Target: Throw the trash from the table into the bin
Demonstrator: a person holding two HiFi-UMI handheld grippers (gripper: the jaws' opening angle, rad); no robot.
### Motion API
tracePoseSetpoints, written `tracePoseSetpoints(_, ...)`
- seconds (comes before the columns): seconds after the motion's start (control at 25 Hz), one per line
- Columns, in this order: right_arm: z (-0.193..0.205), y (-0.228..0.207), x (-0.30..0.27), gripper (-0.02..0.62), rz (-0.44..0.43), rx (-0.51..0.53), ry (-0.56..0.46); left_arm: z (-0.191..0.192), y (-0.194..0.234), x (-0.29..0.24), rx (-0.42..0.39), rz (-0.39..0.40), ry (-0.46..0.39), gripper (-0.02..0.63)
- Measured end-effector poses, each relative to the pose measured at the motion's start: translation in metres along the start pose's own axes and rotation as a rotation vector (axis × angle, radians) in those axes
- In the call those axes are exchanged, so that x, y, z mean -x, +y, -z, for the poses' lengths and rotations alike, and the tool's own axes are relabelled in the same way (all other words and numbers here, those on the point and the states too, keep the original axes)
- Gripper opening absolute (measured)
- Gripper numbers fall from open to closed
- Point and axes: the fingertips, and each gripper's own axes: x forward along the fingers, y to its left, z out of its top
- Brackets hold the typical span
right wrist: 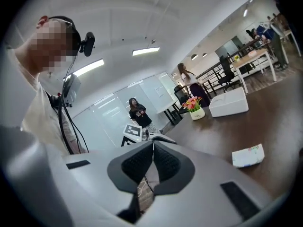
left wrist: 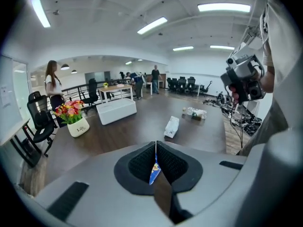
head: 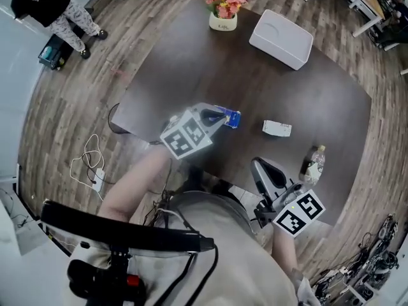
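A: Left gripper, what's it got?
B: Fingers pressed together, pinching a blue wrapper by a thin edge. It's above the near part of the tabletop.
A: Right gripper?
B: Fingers pressed together, nothing between them. It hangs by the near tabletop edge.
A: Other trash?
B: White carton and plastic bottle, both on the tabletop and well apart from the wrapper. The bottle is nearest the right gripper.
A: Bin?
B: Not sure. The only candidate is the white box at the far side, and I can't tell if that's it.
A: Risks?
B: The pinch is thin, so the wrapper could slip out on a quick swing. It's light and could flutter past the opening on release. The flower pot stands just beside the box, so a wide reach could bump it. The right gripper could nudge the bottle, which would likely roll on that smooth top.
A: Surface and room?
B: Dark brown, smooth, angular tabletop on a wood plank floor, with loose cables by the near left. It's an open office with strip lights, chairs and desks, and other people are well away.
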Motion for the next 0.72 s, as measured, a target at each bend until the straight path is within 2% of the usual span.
tracePoseSetpoints(0.12, 0.000, -0.006, -0.003, 0.015, 0.007, 0.003, 0.020, 0.017, 0.008, -0.027, -0.046, 0.007, 0.078, 0.015)
tracePoseSetpoints(0.24, -0.001, -0.011, -0.002, 0.015, 0.019, -0.011, 0.015, 0.035, 0.010, -0.051, -0.097, 0.055, 0.167, 0.018)
tracePoseSetpoints(0.28, -0.001, -0.012, 0.000, 0.015, 0.028, -0.011, 0.013, 0.041, 0.008, -0.057, -0.118, 0.083, 0.199, 0.042)
tracePoseSetpoints(0.36, -0.001, -0.015, 0.003, 0.015, 0.048, -0.011, 0.008, 0.054, 0.003, -0.068, -0.162, 0.143, 0.267, 0.208)
tracePoseSetpoints(0.44, -0.002, -0.021, 0.008, 0.015, 0.065, -0.019, -0.001, 0.065, -0.001, -0.078, -0.219, 0.173, 0.330, 0.300)
tracePoseSetpoints(0.52, -0.003, -0.025, 0.011, 0.015, 0.080, -0.029, -0.013, 0.074, 0.002, -0.090, -0.273, 0.173, 0.368, 0.324)
tracePoseSetpoints(0.72, -0.008, -0.028, 0.018, 0.015, 0.105, -0.034, -0.032, 0.085, 0.007, -0.109, -0.347, 0.186, 0.427, 0.328)
